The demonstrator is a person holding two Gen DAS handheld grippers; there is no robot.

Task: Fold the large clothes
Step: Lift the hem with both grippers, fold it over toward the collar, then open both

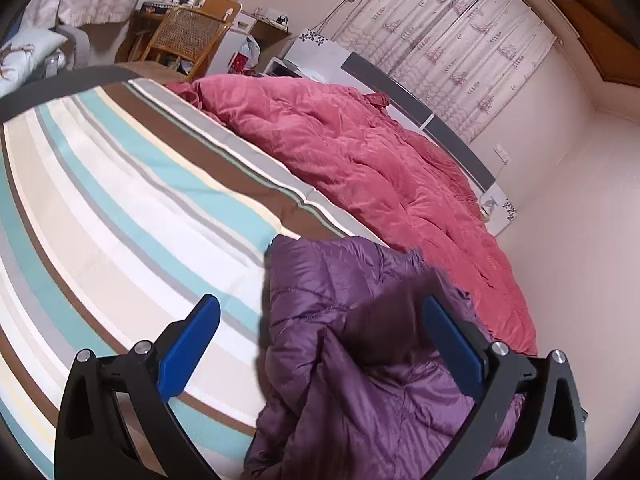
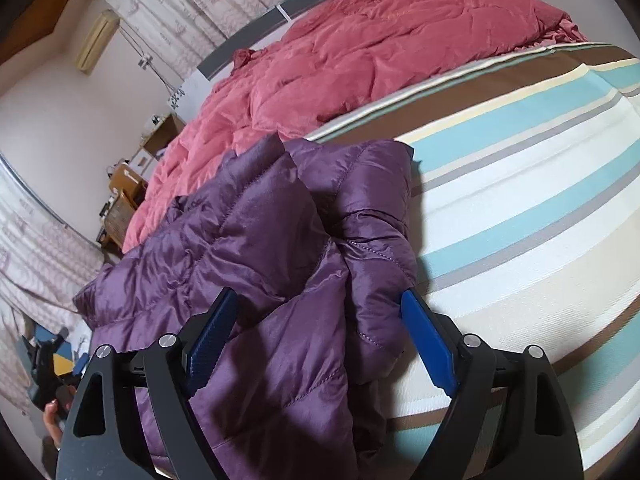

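Note:
A shiny purple quilted down jacket [image 1: 352, 360] lies crumpled on a striped bedspread [image 1: 120, 200]. In the left wrist view my left gripper [image 1: 320, 320] stands open just above the jacket's left part; neither blue pad touches the fabric. In the right wrist view the same jacket [image 2: 240, 248] spreads from the lower left toward the middle, a folded flap hanging toward the bed's near edge. My right gripper [image 2: 316, 312] is open over that flap, with cloth lying between its blue pads but not pinched.
A rumpled pink-red quilt [image 1: 360, 152] lies along the far side of the bed by the grey headboard [image 1: 420, 108]. A wicker chair [image 1: 188, 36] and small tables stand beyond the bed. Striped bedspread [image 2: 520, 220] lies bare right of the jacket. A hand [image 2: 52, 420] shows at lower left.

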